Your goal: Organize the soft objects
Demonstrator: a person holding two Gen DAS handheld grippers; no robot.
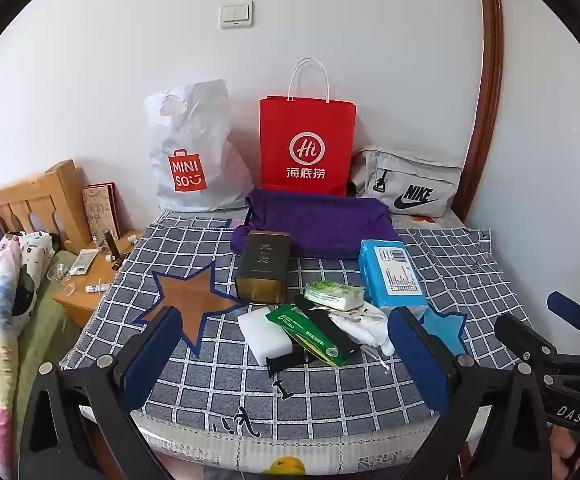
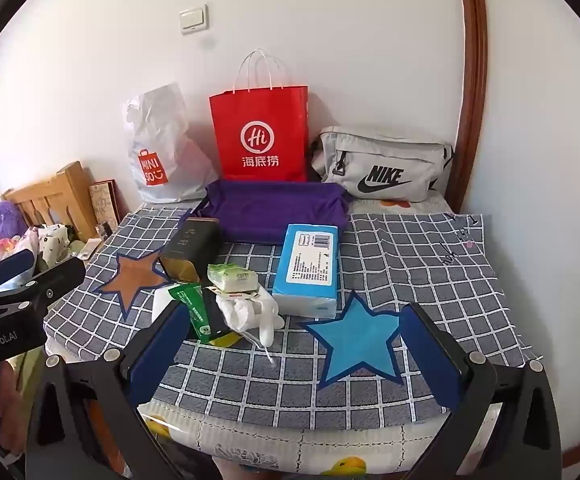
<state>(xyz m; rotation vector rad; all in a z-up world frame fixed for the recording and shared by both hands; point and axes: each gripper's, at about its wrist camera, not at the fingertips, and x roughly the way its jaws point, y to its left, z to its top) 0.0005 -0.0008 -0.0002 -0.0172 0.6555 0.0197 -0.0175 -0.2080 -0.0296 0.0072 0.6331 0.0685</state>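
A pile of small items lies on the checked cloth [image 1: 330, 392]: a white foam block [image 1: 261, 334], a green sachet [image 1: 310, 330], a black strap [image 1: 332, 330], a white cloth [image 1: 366, 326] and a small green tissue pack [image 1: 334, 295]. Behind them stand a dark tin [image 1: 263, 266], a blue tissue pack [image 1: 392, 272] and a folded purple cloth [image 1: 314, 220]. My left gripper [image 1: 283, 314] hovers open just in front of the pile, holding nothing. Over the blue star patch [image 2: 356, 344], my right gripper [image 2: 294, 307] is open and empty, with the white cloth [image 2: 249, 308] to its left.
Against the wall stand a Miniso plastic bag [image 1: 187, 160], a red paper bag [image 1: 308, 148] and a grey Nike pouch [image 1: 408, 184]. A brown star patch [image 1: 193, 300] is on the cloth's left. A wooden nightstand [image 1: 85, 292] with bottles and a bed lie further left.
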